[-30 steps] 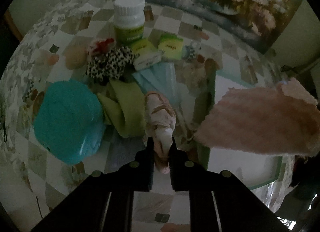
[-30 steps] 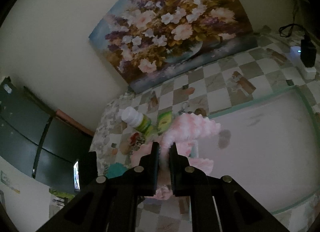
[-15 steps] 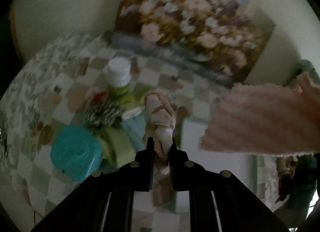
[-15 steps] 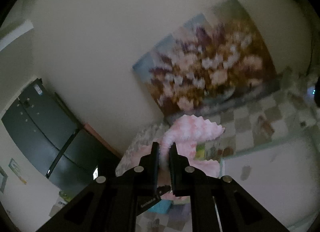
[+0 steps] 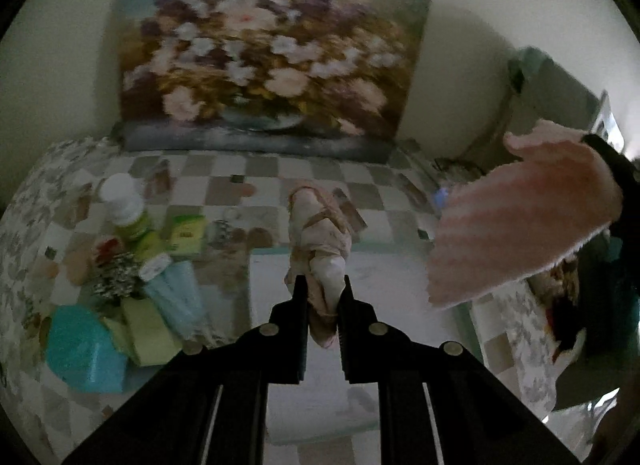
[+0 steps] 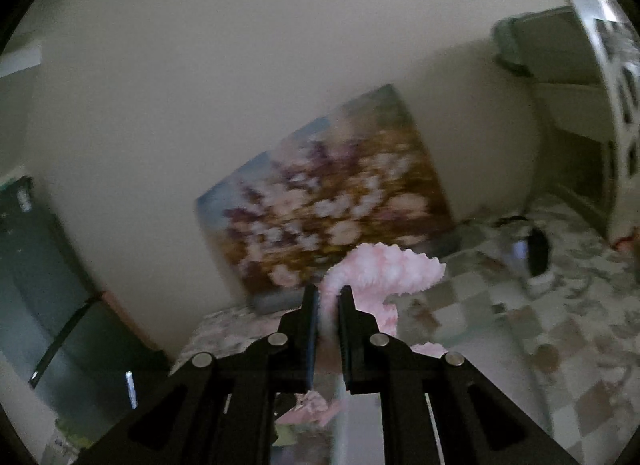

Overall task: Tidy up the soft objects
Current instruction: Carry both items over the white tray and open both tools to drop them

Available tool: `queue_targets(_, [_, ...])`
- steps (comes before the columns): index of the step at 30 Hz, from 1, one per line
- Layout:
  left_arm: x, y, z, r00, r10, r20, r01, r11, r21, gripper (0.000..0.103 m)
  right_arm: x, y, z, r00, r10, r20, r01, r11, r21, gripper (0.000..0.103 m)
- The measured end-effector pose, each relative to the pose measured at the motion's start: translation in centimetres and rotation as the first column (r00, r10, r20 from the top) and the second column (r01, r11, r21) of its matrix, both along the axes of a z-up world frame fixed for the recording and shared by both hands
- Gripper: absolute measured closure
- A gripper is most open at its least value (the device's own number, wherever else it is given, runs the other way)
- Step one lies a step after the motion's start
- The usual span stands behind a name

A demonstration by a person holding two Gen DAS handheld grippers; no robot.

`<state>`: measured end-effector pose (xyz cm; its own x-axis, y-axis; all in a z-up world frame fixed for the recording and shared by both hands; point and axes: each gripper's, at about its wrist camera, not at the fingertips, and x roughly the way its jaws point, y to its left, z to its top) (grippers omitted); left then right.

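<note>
The left gripper [image 5: 322, 289] has its jaws clamped on a pale bundled cloth [image 5: 320, 225] above the worktop [image 5: 256, 173], where a white-capped bottle [image 5: 124, 201] stands, seen only in this view. The right gripper [image 6: 328, 297], jaws clamped on a fluffy pink cloth [image 6: 384, 269], faces a flower painting [image 6: 320, 209].

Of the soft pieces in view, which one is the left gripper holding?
The beige strapped cloth, pinched in the left gripper; the fluffy pink towel hangs off to the right.
</note>
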<state>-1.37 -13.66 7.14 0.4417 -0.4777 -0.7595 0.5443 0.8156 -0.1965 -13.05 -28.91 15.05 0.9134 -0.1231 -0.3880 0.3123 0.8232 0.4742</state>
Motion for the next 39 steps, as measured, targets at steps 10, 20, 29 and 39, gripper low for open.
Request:
queue_targets(10, [-0.4,-4.2,-3.9,0.997,-0.051,-0.050,0.055,0.995,0.078,0.090,-1.0,-5.7,-3.9,0.966,-0.210,-0.149,0.215,0.976,0.022,0.093])
queue_targets(20, [1.4,-5.4,-9.1,0.990,-0.024,-0.138,0.049,0.982,0.180,0.090,2.5,-8.3,-12.1,0.932,-0.119,-0.342,0.190,0.964,0.183,0.092])
queue_targets(29, [1.9,-5.6,-11.5,0.987,-0.013,-0.159,0.052,0.968,0.246,0.090,4.7,-8.0,-17.7,0.861,-0.034,-0.508,0.187,0.950,0.252,0.089])
queue_targets(39, [2.3,-5.4,-13.0,0.982,0.006,-0.190,0.050,0.956,0.288,0.089,7.9,-4.5,-21.9,0.700,0.039,-0.713,0.093,0.985,0.145,0.089])
